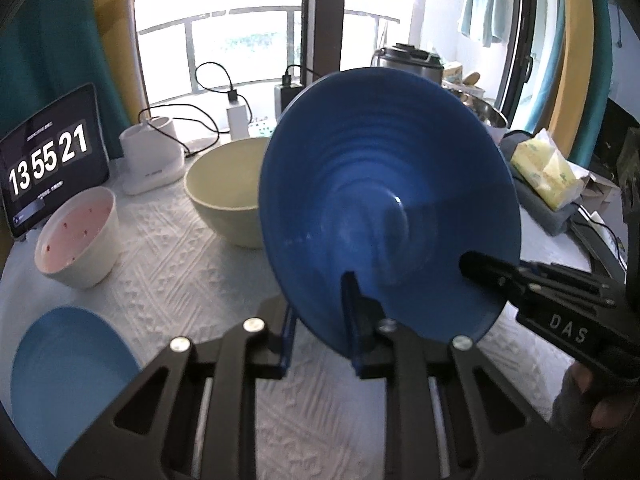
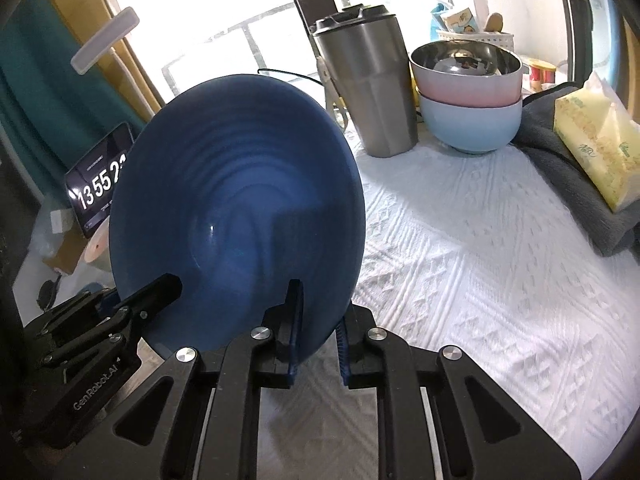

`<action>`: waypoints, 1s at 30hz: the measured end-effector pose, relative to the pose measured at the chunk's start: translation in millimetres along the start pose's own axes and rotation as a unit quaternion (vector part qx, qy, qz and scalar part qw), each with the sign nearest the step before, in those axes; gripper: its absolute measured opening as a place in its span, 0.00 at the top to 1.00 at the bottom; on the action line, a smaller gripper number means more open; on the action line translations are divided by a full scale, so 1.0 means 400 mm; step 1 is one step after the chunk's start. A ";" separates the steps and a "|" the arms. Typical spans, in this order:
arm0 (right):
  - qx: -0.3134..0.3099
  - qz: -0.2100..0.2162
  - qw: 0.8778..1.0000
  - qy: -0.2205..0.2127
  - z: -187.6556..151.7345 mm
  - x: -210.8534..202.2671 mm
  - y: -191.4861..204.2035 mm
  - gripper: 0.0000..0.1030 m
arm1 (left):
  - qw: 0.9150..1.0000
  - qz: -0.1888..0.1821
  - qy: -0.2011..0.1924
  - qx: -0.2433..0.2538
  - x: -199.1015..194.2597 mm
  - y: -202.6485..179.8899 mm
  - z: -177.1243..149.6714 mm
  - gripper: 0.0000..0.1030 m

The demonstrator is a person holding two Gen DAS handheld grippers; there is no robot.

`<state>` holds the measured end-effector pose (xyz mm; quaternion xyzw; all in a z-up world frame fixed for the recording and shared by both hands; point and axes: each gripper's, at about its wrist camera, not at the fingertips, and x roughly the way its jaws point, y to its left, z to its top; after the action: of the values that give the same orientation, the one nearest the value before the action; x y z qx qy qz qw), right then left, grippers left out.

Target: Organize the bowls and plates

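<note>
A dark blue ribbed plate (image 1: 384, 208) is held on edge above the table, also in the right wrist view (image 2: 236, 208). My left gripper (image 1: 320, 320) is shut on its lower rim. My right gripper (image 2: 318, 320) is shut on the rim too, and it reaches in from the right in the left wrist view (image 1: 492, 276). A cream bowl (image 1: 224, 200) stands behind the plate. A white bowl with a pink inside (image 1: 78, 236) stands at the left. A light blue plate (image 1: 68, 380) lies at the lower left. A steel-lined pink bowl (image 2: 468, 76) is stacked in a light blue bowl (image 2: 472, 126).
A tablet clock (image 1: 50, 164) leans at the far left. A steel tumbler (image 2: 370, 84), a tissue pack (image 2: 600, 148) on a grey towel (image 2: 560, 160), a white holder (image 1: 150, 156) and charger cables stand at the back. A white textured cloth (image 2: 480, 260) covers the table.
</note>
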<state>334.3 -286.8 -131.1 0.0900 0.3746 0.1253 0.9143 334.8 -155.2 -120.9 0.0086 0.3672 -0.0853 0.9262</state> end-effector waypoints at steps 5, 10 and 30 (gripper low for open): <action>0.000 0.000 1.000 0.000 -0.016 -0.026 0.024 0.84 | 1.000 -0.002 -0.002 0.000 -0.034 0.009 -0.018 0.79; 0.000 0.001 1.000 0.003 -0.029 -0.039 0.041 0.84 | 1.000 -0.004 -0.004 -0.002 -0.072 0.020 -0.039 0.79; -0.012 0.004 1.000 0.024 -0.142 -0.104 0.143 0.84 | 1.000 -0.007 0.007 -0.023 -0.182 0.086 -0.154 0.78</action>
<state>256.0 -240.7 -128.7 0.0778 0.3942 0.1355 0.9057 246.6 -105.4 -117.6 -0.0144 0.3752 -0.0830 0.9231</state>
